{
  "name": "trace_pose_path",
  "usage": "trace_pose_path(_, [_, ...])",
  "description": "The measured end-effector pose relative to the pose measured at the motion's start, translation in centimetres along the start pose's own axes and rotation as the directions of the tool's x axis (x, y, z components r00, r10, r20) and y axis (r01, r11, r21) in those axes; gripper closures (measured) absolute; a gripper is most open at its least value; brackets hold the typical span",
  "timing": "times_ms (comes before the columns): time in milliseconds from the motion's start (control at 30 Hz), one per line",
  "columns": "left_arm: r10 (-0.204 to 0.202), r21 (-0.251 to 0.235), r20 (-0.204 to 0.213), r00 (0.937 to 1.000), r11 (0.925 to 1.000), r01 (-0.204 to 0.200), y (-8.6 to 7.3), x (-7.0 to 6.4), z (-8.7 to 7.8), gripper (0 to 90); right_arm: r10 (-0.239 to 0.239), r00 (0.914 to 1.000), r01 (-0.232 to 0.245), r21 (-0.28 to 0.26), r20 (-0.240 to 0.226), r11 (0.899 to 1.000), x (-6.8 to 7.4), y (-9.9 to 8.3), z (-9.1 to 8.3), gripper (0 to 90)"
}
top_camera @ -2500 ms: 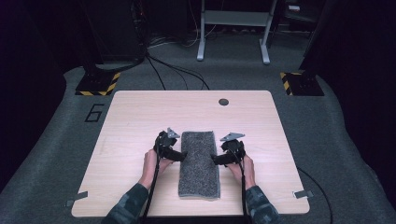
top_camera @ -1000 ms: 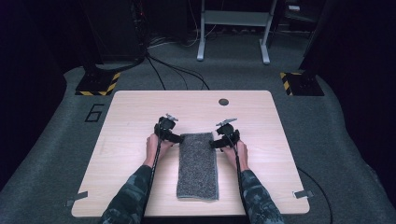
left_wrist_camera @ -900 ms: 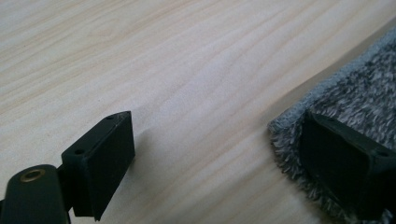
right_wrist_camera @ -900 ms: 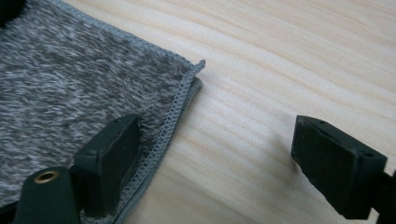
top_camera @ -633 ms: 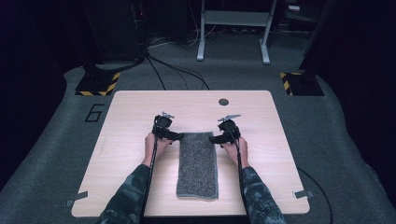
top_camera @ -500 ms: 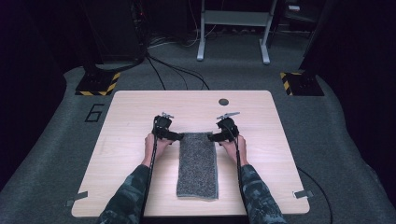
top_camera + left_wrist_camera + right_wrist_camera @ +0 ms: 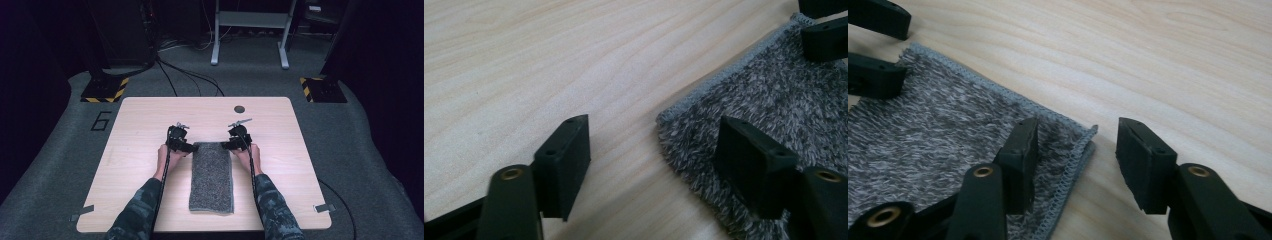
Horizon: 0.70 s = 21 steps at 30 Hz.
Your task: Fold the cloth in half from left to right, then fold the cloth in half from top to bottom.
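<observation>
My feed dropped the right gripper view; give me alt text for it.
The right gripper stands open astride the corner of a grey towel: one jaw over the pile, the other over the bare wooden table. The left gripper shows at the towel's other far corner.

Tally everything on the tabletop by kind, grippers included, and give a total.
Grey folded towel: 1
Black two-jaw grippers, the left gripper and the right gripper, each open astride a far corner of the towel: 2
Small dark round thing near the table's far edge: 1
Total: 4
</observation>
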State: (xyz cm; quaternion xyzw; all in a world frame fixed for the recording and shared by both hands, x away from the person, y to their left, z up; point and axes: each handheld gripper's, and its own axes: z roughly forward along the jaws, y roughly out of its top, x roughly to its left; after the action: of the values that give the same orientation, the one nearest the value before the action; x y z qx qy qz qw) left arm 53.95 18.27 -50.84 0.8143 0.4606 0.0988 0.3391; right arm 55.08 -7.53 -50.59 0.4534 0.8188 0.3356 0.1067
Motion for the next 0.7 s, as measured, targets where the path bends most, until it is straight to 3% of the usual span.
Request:
trace_pose_path(433, [0.059, 0.010, -0.005, 0.9982, 0.9982, -0.059, 0.3, -0.8, 0.3, 68.0, -0.019, 0.9998, 0.019, 0.009, 0.006, 1.000, 0.8, 0.1, 0.6, 81.1])
trace_pose_path(533, [0.054, 0.008, -0.001, 0.9985, 0.9985, -0.054, 0.3, -1.0, 0.4, 75.0, -0.021, 0.9998, 0.021, 0.010, -0.003, 1.000, 0.8, 0.1, 0.6, 83.9])
trace_pose_path(700, [0.081, 0.002, -0.002, 0.9967, 0.9967, -0.081, 0.6, -1.1, 0.4, 84.7, -0.029, 0.9995, 0.029, -0.007, 0.009, 1.000, 0.8, 0.2, 0.4, 85.3])
